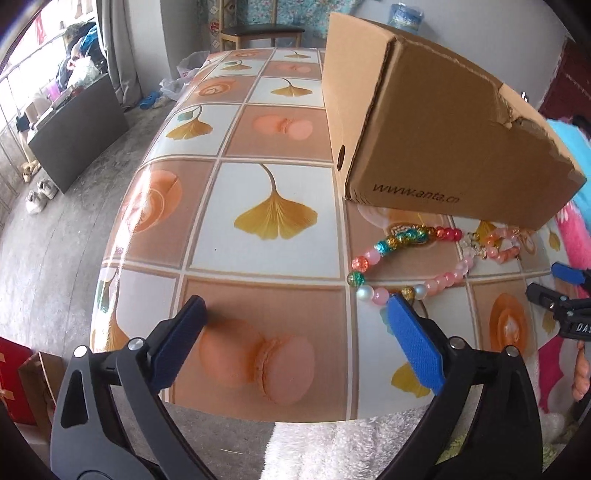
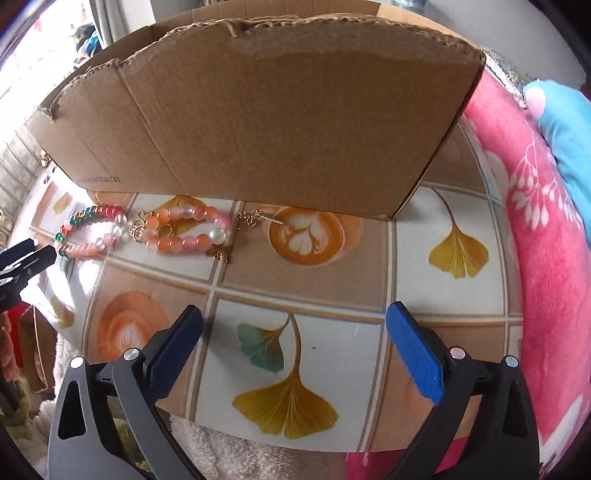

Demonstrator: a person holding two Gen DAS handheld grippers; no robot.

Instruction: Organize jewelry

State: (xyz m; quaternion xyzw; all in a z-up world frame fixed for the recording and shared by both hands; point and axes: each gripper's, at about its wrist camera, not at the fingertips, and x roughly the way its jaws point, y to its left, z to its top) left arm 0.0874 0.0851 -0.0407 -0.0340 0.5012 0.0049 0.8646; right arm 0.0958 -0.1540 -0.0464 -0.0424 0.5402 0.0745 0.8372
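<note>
Two bead bracelets lie on the patterned table in front of a tall cardboard box point(image 1: 424, 122). The multicoloured bracelet point(image 1: 384, 245) has teal, gold, red and pink beads. The orange and pink bracelet point(image 2: 201, 242) lies beside it, with gold charms point(image 2: 218, 254) and a thin gold piece point(image 2: 258, 218). My left gripper point(image 1: 295, 301) is open over bare table. Its right fingertip point(image 1: 399, 306) hides the near edge of the multicoloured bracelet point(image 2: 85, 218). My right gripper point(image 2: 295, 310) is open with nothing between its fingers, nearer than the orange bracelet point(image 1: 502, 245) and to its right.
The box point(image 2: 277, 122) walls off the table's far side behind the jewelry. A pink blanket point(image 2: 546, 258) lies along the table's right edge. White fluffy cloth point(image 1: 332, 450) hangs at the near edge. Beyond the table point(image 1: 258, 147) stands a chair point(image 1: 258, 31).
</note>
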